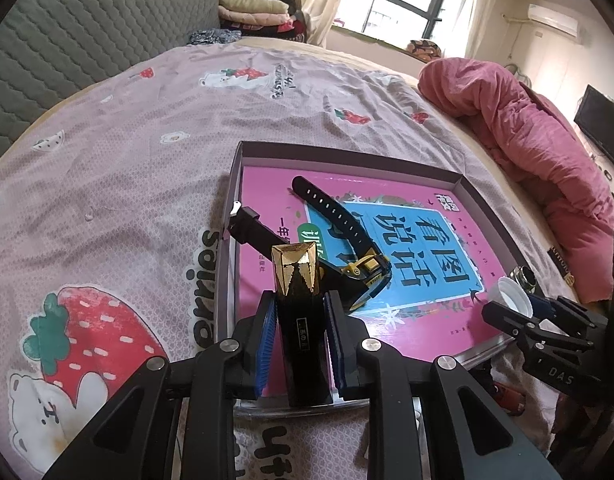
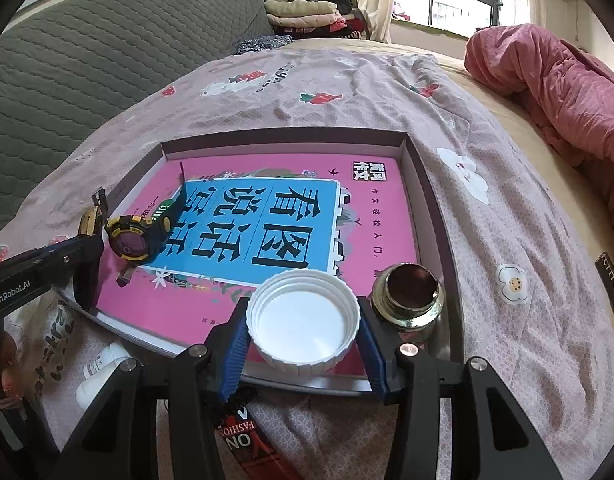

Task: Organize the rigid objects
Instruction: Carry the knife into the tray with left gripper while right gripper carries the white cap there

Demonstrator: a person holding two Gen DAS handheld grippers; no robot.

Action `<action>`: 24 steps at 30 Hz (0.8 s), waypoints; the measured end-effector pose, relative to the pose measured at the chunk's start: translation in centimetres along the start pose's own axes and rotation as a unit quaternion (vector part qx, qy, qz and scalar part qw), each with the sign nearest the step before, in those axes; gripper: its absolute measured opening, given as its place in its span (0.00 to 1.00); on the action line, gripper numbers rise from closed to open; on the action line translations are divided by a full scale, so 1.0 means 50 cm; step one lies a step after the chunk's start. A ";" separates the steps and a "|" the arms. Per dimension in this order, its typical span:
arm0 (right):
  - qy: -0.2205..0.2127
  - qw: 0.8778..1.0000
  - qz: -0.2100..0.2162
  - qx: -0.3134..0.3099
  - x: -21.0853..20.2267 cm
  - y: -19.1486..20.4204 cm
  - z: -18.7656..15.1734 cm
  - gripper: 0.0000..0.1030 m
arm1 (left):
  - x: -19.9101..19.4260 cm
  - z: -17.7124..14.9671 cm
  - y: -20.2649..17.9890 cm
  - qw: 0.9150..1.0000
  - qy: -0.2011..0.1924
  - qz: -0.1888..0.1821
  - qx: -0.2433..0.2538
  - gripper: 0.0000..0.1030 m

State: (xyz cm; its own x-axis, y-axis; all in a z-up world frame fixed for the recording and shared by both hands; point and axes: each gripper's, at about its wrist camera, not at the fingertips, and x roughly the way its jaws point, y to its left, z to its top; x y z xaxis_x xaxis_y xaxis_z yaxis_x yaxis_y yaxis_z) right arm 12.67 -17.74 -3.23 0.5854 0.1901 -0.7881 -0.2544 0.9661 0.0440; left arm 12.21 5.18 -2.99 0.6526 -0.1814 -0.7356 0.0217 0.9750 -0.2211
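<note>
A shallow box (image 1: 243, 152) (image 2: 411, 148) lies on the bed with a pink and blue book (image 1: 419, 236) (image 2: 267, 220) inside. My left gripper (image 1: 299, 300) is shut on a black tube with a gold cap (image 1: 297, 280), held upright over the box's near left corner. A black and yellow watch (image 1: 363, 268) (image 2: 133, 240) lies on the book just beyond it. My right gripper (image 2: 303, 312) is shut on a white plastic lid (image 2: 303, 316) (image 1: 511, 292), open side up, over the box's near right part. A small metal jar (image 2: 411, 296) stands right of the lid.
The bed has a pink strawberry-print sheet (image 1: 127, 160). A pink quilt (image 1: 527, 128) (image 2: 555, 80) is bunched at the right. A grey padded headboard (image 2: 87, 56) is at the left. A small white bottle (image 2: 99, 368) and a red-black cloth label (image 2: 243, 436) lie near the box's front edge.
</note>
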 end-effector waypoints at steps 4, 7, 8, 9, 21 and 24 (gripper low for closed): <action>0.002 1.000 0.002 0.001 -0.001 -0.001 0.000 0.49 | 0.007 0.001 0.002 1.000 0.006 0.004 -0.001 0.25; 0.003 1.000 0.003 0.002 -0.003 -0.001 0.000 0.49 | 0.014 0.000 0.004 1.000 0.015 0.007 -0.002 0.26; 0.003 1.000 0.004 0.001 -0.003 -0.001 0.000 0.49 | 0.015 0.000 0.005 1.000 0.016 0.006 -0.003 0.26; 0.002 1.000 0.004 0.001 -0.003 -0.001 -0.001 0.49 | 0.016 0.000 0.005 1.000 0.019 0.005 -0.004 0.26; -0.004 1.000 0.004 -0.018 -0.011 0.017 -0.001 0.49 | 0.014 -0.006 -0.003 0.999 0.033 0.010 0.011 0.27; -0.006 1.000 0.006 -0.023 -0.013 0.021 -0.001 0.49 | 0.012 -0.008 -0.004 0.999 0.034 0.012 0.014 0.27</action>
State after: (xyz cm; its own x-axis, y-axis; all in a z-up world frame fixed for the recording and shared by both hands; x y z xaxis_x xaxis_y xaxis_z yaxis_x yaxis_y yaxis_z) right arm 11.99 -16.88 -2.69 0.5915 0.2032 -0.7803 -0.2954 0.9551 0.0248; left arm 12.32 4.81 -3.65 0.5999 -0.1649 -0.7829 0.0290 0.9824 -0.1847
